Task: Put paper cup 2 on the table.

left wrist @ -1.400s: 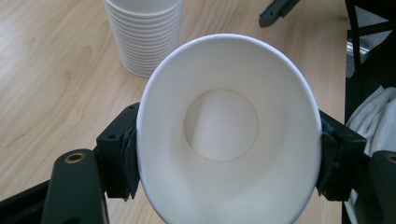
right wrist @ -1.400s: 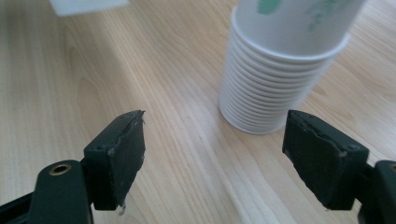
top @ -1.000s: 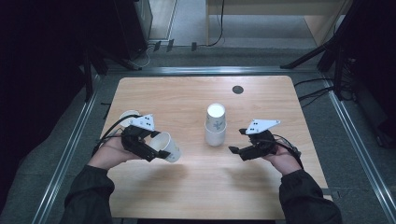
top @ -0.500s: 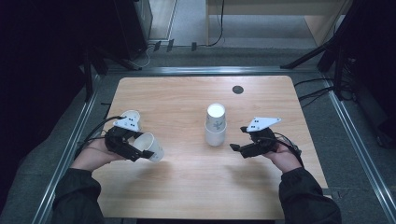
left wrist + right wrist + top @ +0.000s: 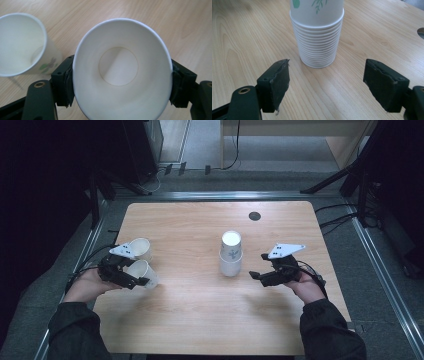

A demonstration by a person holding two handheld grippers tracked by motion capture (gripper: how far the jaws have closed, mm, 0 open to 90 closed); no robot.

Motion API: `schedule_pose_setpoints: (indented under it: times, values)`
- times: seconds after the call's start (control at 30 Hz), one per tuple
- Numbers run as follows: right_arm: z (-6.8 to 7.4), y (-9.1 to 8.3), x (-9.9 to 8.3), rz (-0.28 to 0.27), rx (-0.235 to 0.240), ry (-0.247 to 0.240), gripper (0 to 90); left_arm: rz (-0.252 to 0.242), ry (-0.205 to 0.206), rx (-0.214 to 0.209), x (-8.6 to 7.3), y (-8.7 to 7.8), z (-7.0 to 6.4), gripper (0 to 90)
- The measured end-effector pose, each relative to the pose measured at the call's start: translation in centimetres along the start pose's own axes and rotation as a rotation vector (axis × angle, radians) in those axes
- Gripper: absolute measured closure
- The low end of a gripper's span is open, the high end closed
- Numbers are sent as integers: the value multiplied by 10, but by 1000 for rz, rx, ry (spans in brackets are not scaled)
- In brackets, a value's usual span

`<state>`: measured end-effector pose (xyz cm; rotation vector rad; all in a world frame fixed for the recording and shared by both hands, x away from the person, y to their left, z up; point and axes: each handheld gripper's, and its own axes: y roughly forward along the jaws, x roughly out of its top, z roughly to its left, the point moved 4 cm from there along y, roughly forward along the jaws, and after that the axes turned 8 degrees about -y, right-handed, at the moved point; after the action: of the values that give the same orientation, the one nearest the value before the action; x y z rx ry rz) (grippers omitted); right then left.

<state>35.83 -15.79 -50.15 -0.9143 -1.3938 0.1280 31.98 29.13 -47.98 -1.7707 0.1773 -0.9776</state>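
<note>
Your left hand-held gripper (image 5: 131,276) squeezes a paper cup (image 5: 122,72) oval beside the standing cup (image 5: 23,45), so pressing harder could crumple it, while your right hand-held gripper (image 5: 337,85) gapes empty.

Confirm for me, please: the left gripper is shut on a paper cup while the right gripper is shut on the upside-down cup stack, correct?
Not quite: the right gripper is open, its jaws apart and short of the cup stack, as the right gripper view shows. The left gripper is indeed shut on a paper cup.

Black hand-held gripper (image 5: 141,281), grey plate, dark sleeves
</note>
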Motion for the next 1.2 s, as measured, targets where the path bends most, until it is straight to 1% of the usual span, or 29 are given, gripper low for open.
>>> schedule_pose_setpoints:
  times: [0.03,0.1,0.27,0.3,0.47,0.67,0.73,0.83,0.9,0.97,1.1,1.2]
  values:
    - [0,0,-1,6,-1,0,214,4,-7,5,-1,0,2,244]
    - [0,1,-1,9,-2,0,215,14,-7,23,-3,2,5,244]
    - [0,1,-3,16,-3,-5,215,37,-24,35,-9,8,12,243]
    - [0,1,-3,20,-4,-3,214,34,-27,37,-10,8,14,243]
    - [-1,1,-5,22,-6,-1,214,43,-59,56,-14,10,20,238]
    - [-3,0,-6,27,-14,4,214,64,-71,108,-15,15,25,237]
    - [-3,0,-6,26,-15,7,214,78,-69,122,-15,19,26,237]
    - [-3,0,-7,25,-14,7,214,89,-72,126,-16,23,27,234]
    - [-3,0,-7,24,-14,6,214,90,-77,113,-17,25,26,234]
    - [-4,0,-7,23,-15,5,214,87,-72,114,-16,26,26,228]
    - [-4,-1,-7,25,-19,1,214,99,-99,115,-16,27,27,207]
    - [-4,-1,-7,28,-24,3,215,92,-106,94,-16,28,26,192]
